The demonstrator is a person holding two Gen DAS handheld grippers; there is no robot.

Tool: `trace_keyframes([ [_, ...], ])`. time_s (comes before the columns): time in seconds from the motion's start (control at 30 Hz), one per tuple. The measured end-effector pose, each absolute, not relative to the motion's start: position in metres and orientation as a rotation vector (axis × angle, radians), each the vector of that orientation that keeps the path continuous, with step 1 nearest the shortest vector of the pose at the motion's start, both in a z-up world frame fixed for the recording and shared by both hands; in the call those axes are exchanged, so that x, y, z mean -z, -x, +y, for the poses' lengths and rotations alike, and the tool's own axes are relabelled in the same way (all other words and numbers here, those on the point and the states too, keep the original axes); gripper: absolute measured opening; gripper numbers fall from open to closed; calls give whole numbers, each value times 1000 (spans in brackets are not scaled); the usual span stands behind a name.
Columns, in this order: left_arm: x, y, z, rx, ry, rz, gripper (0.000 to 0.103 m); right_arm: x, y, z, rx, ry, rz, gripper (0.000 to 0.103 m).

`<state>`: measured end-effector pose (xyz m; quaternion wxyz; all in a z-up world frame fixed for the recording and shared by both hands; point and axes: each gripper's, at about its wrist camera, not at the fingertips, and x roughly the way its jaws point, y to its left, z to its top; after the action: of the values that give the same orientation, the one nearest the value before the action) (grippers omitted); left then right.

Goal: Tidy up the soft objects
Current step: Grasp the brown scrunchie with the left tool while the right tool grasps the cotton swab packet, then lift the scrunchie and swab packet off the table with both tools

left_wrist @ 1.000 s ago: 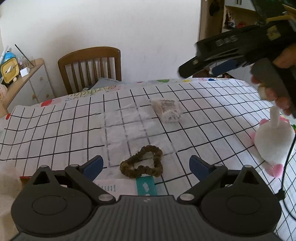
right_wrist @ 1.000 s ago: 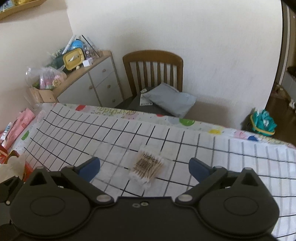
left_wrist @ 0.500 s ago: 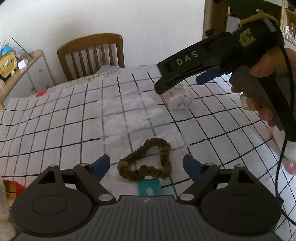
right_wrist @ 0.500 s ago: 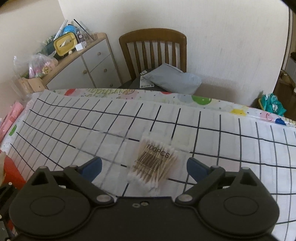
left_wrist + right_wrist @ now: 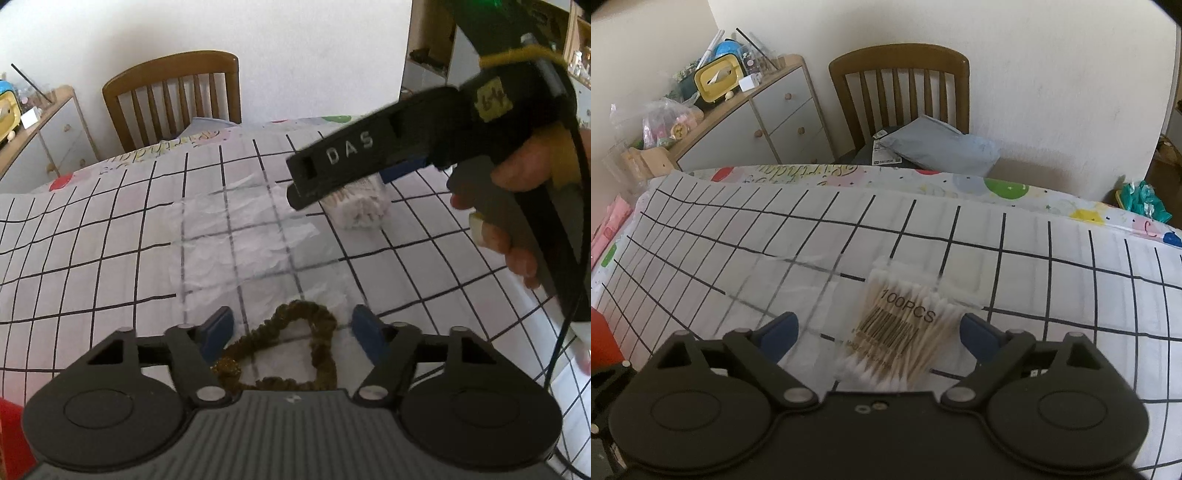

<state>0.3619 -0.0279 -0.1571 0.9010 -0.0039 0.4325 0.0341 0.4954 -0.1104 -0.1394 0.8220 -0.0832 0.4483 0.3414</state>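
While both tools sit low over the checked tablecloth point(image 5: 1052, 266), we see our left gripper point(image 5: 291, 326) spread wide, its blue pads flanking the brown scrunchie point(image 5: 291, 350) at the lower centre of its frame. Our right gripper point(image 5: 879, 332) is equally wide, the cotton swab pack point(image 5: 905, 332) (marked 100PCS) lying between its fingers, touching neither. A clear plastic bag point(image 5: 243, 236) lies mid-frame.
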Motion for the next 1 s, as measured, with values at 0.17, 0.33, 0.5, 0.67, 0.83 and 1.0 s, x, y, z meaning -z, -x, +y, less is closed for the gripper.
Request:
trace_keyframes([
  [0.17, 156, -361, -30, -57, -5, 874, 36, 142, -494, -109, -728, 188, 944, 91],
  [0.33, 156, -360, -36, -27, -20, 863, 18, 144, -485, -106, -719, 261, 900, 78],
  [0.5, 155, -361, -32, -33, 12, 859, 15, 142, -476, -106, -719, 319, 865, 50],
  [0.67, 147, -358, -27, -40, 33, 846, 15, 135, -474, -115, -719, 270, 878, 41],
  [0.83, 138, -353, -19, -39, 68, 834, 15, 122, -464, -124, -719, 269, 855, 40],
  [1.0, 121, -343, -15, -33, 93, 819, 15, 104, -451, -134, -738, 268, 840, 40],
])
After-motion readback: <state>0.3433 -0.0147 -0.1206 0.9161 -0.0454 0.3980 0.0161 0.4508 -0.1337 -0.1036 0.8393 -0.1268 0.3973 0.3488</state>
